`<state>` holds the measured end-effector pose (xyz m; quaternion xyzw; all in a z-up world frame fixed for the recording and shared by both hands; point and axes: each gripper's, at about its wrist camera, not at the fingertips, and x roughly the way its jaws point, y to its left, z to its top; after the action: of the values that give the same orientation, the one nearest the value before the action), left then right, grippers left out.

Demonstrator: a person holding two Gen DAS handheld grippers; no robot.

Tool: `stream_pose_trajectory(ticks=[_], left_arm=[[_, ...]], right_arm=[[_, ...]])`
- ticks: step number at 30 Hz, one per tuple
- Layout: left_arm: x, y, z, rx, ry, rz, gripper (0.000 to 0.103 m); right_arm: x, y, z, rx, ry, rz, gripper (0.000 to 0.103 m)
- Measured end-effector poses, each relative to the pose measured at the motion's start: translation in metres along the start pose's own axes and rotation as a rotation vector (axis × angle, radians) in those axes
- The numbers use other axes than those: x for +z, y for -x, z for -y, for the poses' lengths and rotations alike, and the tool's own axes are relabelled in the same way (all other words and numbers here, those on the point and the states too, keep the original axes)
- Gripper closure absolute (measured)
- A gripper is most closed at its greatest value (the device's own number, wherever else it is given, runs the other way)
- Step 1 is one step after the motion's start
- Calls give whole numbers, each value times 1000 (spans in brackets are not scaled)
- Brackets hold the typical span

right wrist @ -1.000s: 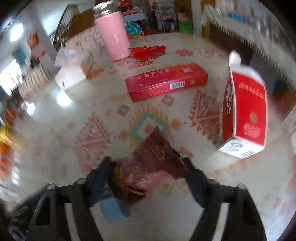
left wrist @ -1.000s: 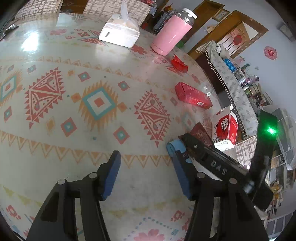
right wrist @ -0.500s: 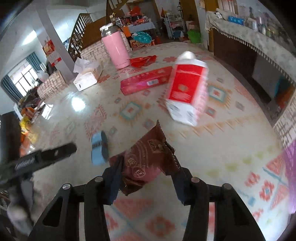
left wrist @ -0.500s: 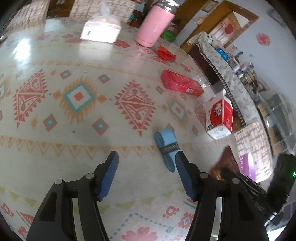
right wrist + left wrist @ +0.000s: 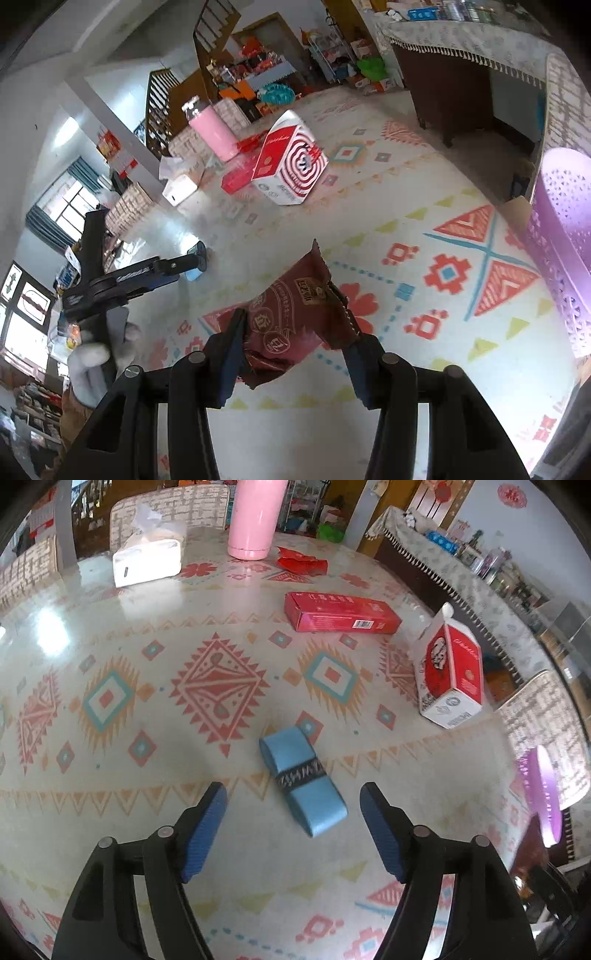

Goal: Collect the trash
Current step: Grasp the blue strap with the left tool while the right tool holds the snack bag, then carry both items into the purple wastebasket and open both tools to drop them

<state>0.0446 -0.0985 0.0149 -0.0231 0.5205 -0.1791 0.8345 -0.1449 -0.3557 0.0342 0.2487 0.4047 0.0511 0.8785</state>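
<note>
Through the left wrist camera, our left gripper (image 5: 291,812) hangs over the patterned table (image 5: 110,794), its jaws opening wide, and nothing is pressed between them. Just ahead of the blue pads lies a flat light-blue packet with a dark printed band (image 5: 303,781), toward the near edge of the table and untouched. Farther in rest a long red cardboard box (image 5: 341,613) and a red-and-white gable-top carton (image 5: 448,675) near the right edge. At the far edge stand a pink insulated bottle (image 5: 255,517), a crumpled red wrapper (image 5: 303,563) and a white tissue pack (image 5: 147,561).

Through the right wrist camera, our right gripper (image 5: 295,354) is clamped narrow on a crinkled dark-red snack wrapper (image 5: 295,314), held clear above the tabletop. A perforated purple plastic basket (image 5: 565,236) sits off the table's right edge, close by. Our other tool shows at the left, carried by a hand in a white glove (image 5: 96,362).

We judge two steps in hand: the wrapper is being carried to the basket, while the left gripper lines up on the blue packet. Next, the right gripper must come over the basket's mouth before releasing; the left needs to sink until its pads bracket the packet's sides, then close.
</note>
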Motion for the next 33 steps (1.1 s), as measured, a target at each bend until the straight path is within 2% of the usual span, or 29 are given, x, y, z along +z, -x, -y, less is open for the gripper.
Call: stream_pose_trajectory(ticks=[4,6,9,13,16,17,19,26,33], left_arm=[[8,-7,11,26,-6,-16,30],[7,-9,19,75,-23,-17,32],[-3,-5,32,202,-72,0,78],[-16,6,38,156,-71,3,78],[-26,24,43,55,-67,21,78],[-30,33,47,-3,-65,34,78],[-35,48,57,-39,-77,57,78],[-48,84,109,-114,-171,115,78],[-47,93,169,-178,-280,120,78]], right_arm=[[-7,7,15,25,-20,5,49],[-9,11,22,34,-30,6,49],[-11,16,32,42,-43,13,49],[-15,26,43,53,-45,28,49],[-16,30,47,56,-39,40,49],[-16,30,48,61,-41,42,49],[-17,32,51,75,-45,47,49],[-17,47,54,75,-26,83,49],[-14,74,69,48,-22,147,49]])
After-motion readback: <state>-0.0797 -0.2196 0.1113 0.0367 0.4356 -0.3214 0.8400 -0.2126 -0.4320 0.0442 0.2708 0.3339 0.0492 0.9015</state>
